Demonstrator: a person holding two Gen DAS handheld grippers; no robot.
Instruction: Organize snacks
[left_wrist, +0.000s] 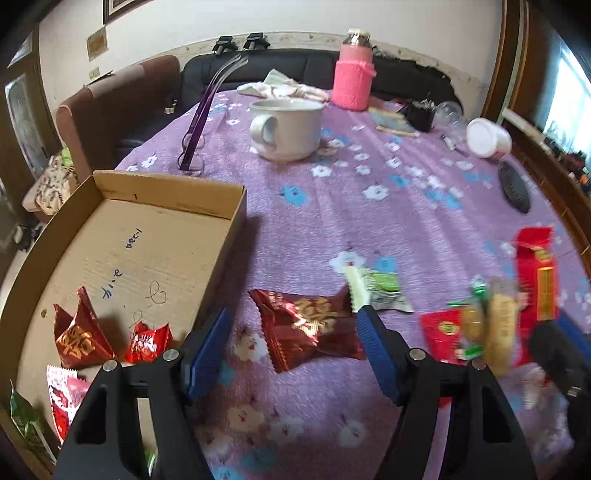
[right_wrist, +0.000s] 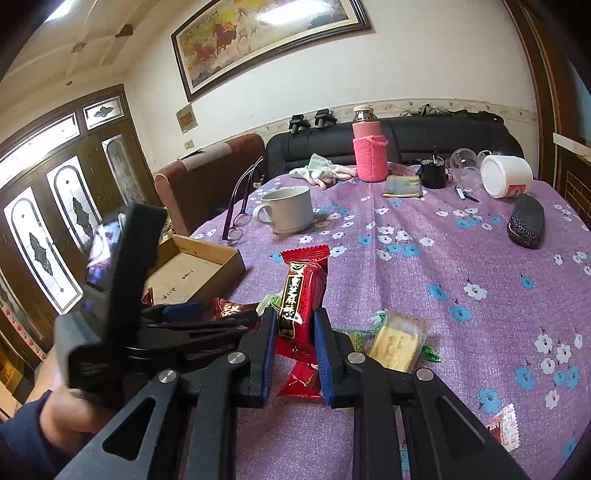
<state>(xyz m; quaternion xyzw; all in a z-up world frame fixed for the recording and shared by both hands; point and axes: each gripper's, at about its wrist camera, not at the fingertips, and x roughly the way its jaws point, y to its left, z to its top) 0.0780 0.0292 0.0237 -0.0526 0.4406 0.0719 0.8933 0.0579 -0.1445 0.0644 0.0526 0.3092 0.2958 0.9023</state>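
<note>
Right gripper (right_wrist: 295, 350) is being pressed onto a long red snack bar (right_wrist: 303, 295), which is being pinched between the blue pads and appears lifted off the purple flowered tablecloth (right_wrist: 461, 266), though the fisheye view leaves that uncertain. Left gripper (left_wrist: 291, 328) is being held spread wide with nothing in it, over a dark red foil packet (left_wrist: 310, 325) lying just beside the cardboard box (left_wrist: 173, 192). Several red, pink and green packets are already lying in the box, while a green packet (left_wrist: 384, 288), a yellow wafer pack (right_wrist: 399, 341) and other wrappers are being left on the cloth, so the sorting is judged partly done.
</note>
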